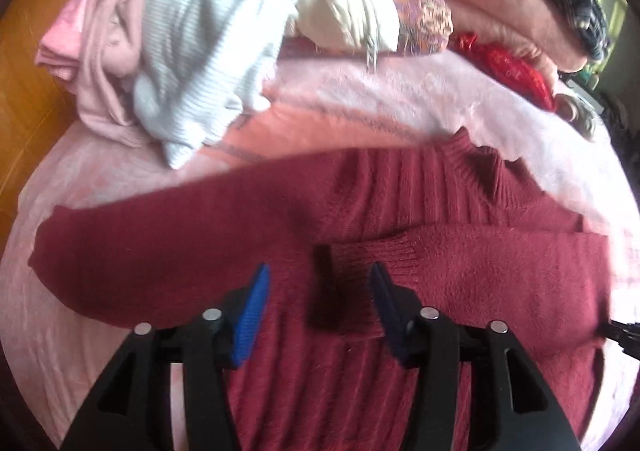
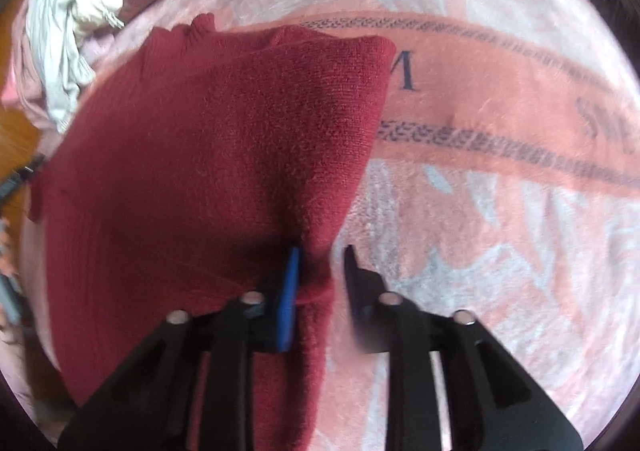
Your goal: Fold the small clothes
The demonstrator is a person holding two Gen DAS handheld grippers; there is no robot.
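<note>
1 maroon sweater (image 1: 360,211), 1 pink blanket (image 2: 500,211), 2 hand-held grippers: left (image 1: 318,305) & right (image 2: 322,283), approx 5 other garments piled.

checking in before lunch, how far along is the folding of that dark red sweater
Early. Done: one sleeve is folded across the dark red sweater. In hand: the right gripper has the sweater's edge between its fingers; the left gripper hovers open. Left: the other sleeve lies stretched out, and the clothes pile waits.

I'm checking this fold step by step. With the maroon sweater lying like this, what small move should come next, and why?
Probably fold the outstretched sleeve across the maroon sweater. The other sleeve's cuff already lies on the body, and the left gripper hovers open above it, holding nothing.
</note>
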